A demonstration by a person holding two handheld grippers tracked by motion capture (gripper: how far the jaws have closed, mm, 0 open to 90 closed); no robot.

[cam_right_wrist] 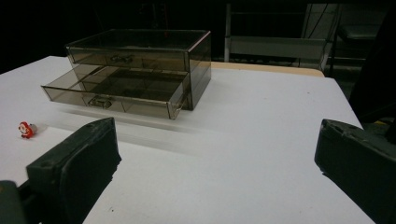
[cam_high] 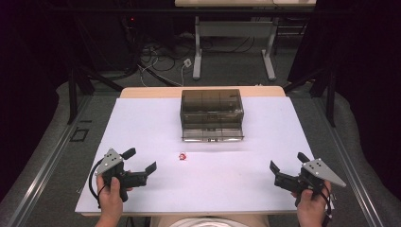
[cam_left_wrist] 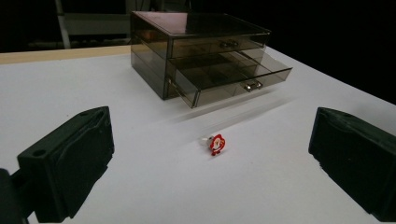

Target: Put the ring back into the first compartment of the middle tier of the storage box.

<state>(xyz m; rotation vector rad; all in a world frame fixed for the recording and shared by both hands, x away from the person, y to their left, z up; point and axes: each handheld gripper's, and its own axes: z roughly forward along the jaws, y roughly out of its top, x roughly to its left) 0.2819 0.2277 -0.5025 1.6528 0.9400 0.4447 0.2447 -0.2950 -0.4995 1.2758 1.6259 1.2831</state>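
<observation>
Hands at the near table edge: each is gripping one two-jaw claw above the white table.
Left gripper: jaws are standing wide apart, holding nothing, touching nothing; it is pointing toward the table's middle.
Right gripper: jaws are likewise spread wide, empty, clear of every object.
Small red-and-white figure: is lying on the white surface between the two claws, nearer the left one, just in front of the drawer box.
Smoky transparent drawer box: is sitting at the far centre; its lower drawer is standing pulled partly out, upper drawer closed
</observation>
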